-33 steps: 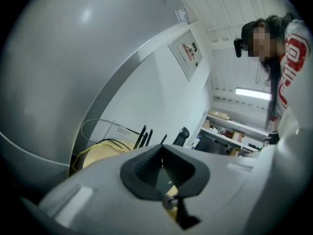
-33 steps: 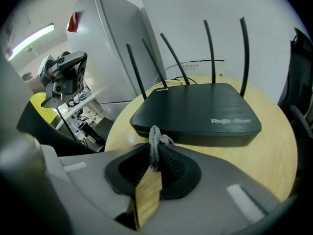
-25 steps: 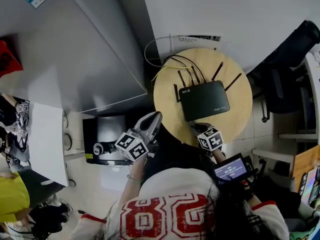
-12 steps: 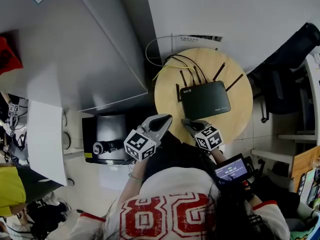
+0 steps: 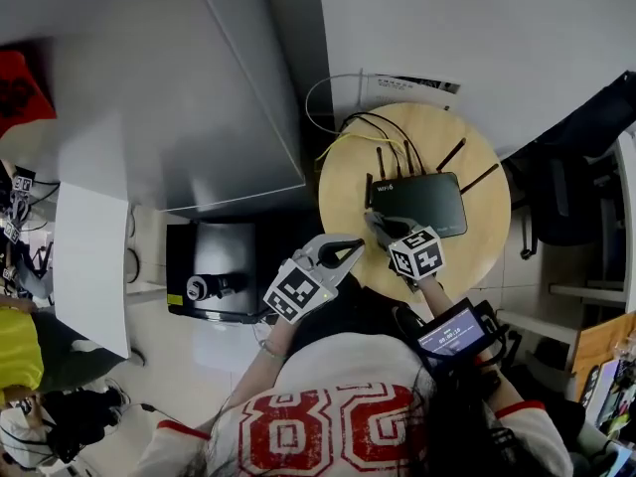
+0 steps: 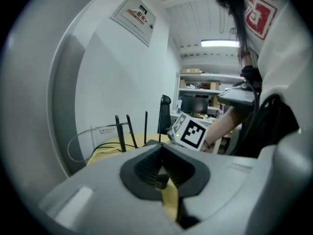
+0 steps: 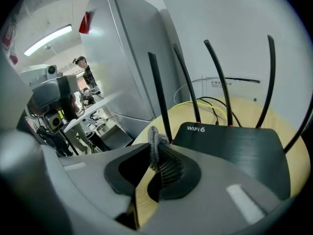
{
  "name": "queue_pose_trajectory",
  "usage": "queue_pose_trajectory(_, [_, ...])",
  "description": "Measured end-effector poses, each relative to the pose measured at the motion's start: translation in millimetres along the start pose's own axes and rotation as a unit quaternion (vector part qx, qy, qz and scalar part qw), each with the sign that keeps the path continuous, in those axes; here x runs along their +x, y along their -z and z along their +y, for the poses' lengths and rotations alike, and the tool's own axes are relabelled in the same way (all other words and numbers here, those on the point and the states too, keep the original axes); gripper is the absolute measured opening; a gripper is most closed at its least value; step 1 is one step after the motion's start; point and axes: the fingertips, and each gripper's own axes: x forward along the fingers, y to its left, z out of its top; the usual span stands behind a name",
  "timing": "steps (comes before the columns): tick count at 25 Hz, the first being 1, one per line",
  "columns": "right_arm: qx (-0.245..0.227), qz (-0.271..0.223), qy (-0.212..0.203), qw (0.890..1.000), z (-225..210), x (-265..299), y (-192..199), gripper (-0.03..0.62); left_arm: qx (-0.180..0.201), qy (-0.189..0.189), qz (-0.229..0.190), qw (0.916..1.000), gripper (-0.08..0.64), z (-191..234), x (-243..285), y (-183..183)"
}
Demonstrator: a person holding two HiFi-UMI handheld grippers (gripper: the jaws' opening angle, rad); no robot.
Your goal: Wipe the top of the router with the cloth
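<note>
A black router [image 5: 422, 201] with several upright antennas lies on a round wooden table [image 5: 348, 182]; the right gripper view shows its top [image 7: 230, 146] marked WIFI6. My right gripper [image 5: 378, 225] is at the router's near left corner, shut on a small grey cloth [image 7: 154, 140] that pokes up between its pads. The left gripper [image 5: 348, 249] hangs at the table's near edge, left of the right one, with its jaws together and nothing in them [image 6: 160, 177]. Its view shows the right gripper's marker cube [image 6: 190, 131].
Yellow and black cables [image 5: 348, 127] run off the table behind the router. A tall grey cabinet [image 5: 179, 87] stands to the left, with a black box [image 5: 214, 266] on the floor below it. A dark office chair [image 5: 576, 157] is at the right.
The right gripper has moved forward from the table's near edge to the router's near left corner. The left gripper has come right, up to the table edge.
</note>
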Motion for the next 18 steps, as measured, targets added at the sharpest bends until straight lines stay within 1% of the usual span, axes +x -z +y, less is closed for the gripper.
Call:
queue_pose_trajectory(5, [-0.017,0.010,0.010,1.000,-14,17,-16,0.043,0.004,-0.003,0.013,0.9999,-0.005,4,-6,5])
queue_pose_trajectory(9, [-0.029,0.026,0.013,0.999,-17,22,-12,0.043,0.001,-0.008,0.021,0.9998,-0.005,9,-9,9])
queue_pose_trajectory(15, [-0.020,0.032,0.006,0.999,-4,16,2,0.043,-0.007,-0.005,0.022,0.9997,-0.005,15,-6,11])
queue_pose_trajectory(18, [-0.008,0.029,0.003,1.000,3,9,12,0.043,-0.010,-0.001,0.021,0.9997,-0.005,15,-2,12])
